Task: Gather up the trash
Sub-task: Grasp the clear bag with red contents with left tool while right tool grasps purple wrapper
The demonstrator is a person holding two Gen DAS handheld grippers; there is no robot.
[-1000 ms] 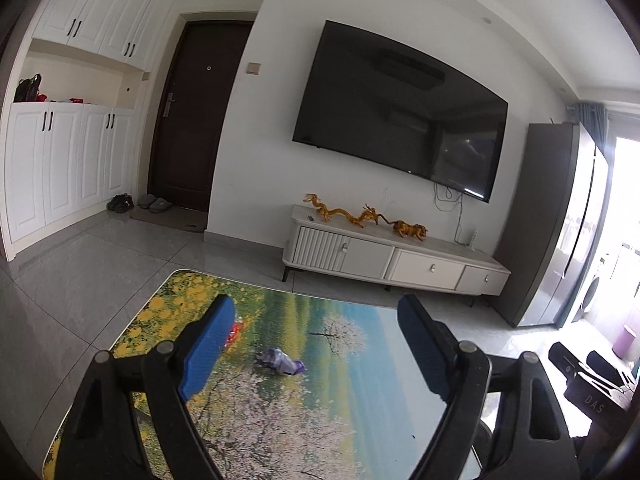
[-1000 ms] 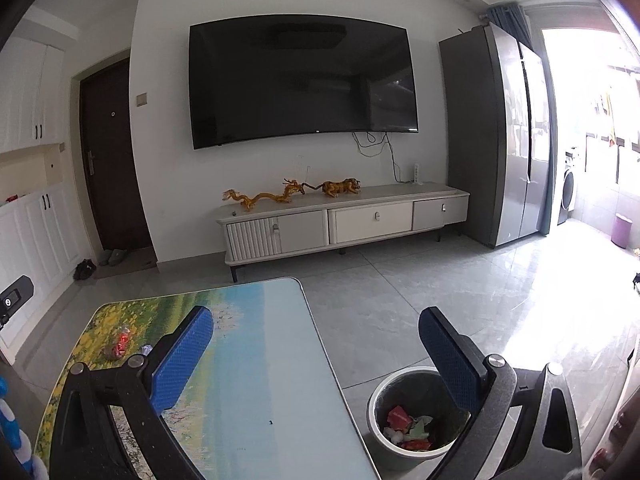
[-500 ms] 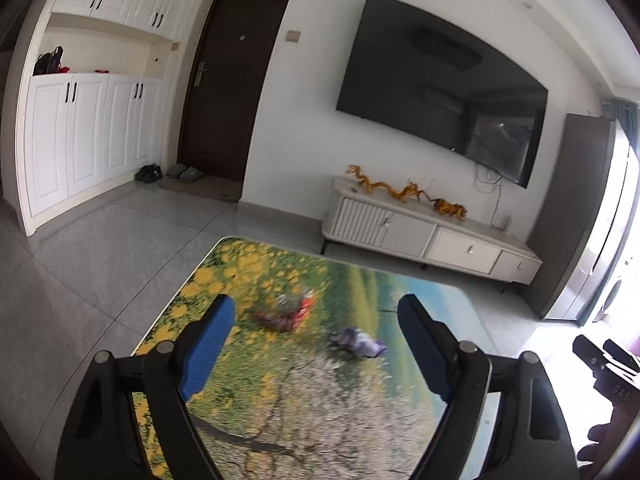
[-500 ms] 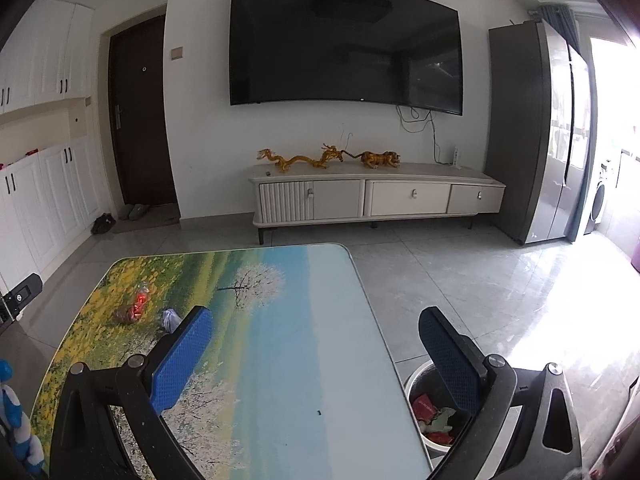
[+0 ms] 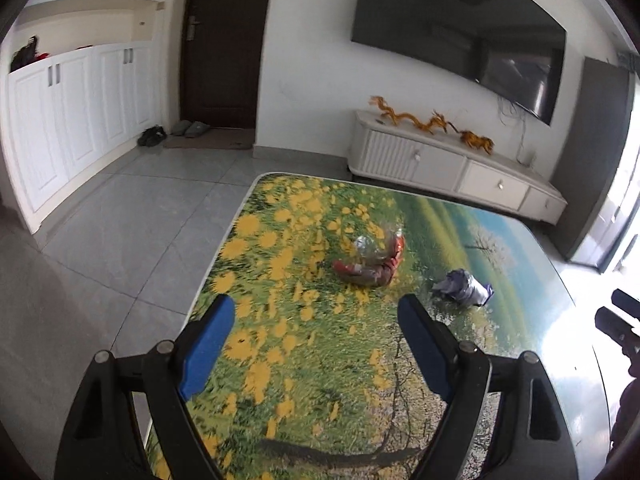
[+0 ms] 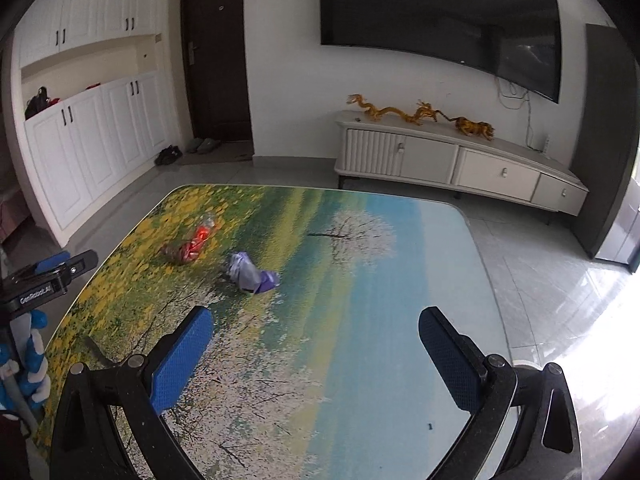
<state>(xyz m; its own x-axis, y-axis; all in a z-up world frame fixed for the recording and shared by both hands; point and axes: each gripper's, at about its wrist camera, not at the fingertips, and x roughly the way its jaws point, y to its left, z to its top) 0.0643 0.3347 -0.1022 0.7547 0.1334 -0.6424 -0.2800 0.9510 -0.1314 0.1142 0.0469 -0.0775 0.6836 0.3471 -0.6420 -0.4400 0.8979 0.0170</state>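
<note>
Trash lies on our landscape-printed table [image 5: 280, 360]: a crumpled red wrapper [image 5: 370, 266] at the centre of the left wrist frame, a purple wrapper [image 5: 464, 285] just right of it, the two apart. Our left gripper [image 5: 316, 340] spreads wide and empty at lower centre. Our right gripper [image 6: 316, 354] also gapes wide, the purple wrapper [image 6: 250, 273] above its left finger.

The left gripper [image 5: 316, 334] was a matte black plastic frame with triangular cut-outs, round silver screw heads at its pivots, and two fingers faced with blue textured pads [image 5: 206, 344]. The right gripper [image 6: 316, 346] matched it: black frame, silver screws, blue dimpled pads [image 6: 182, 360]. Seen from the right wrist, the left unit's black body [image 6: 38, 286] carried white "GenRobot.AI" lettering.
</note>
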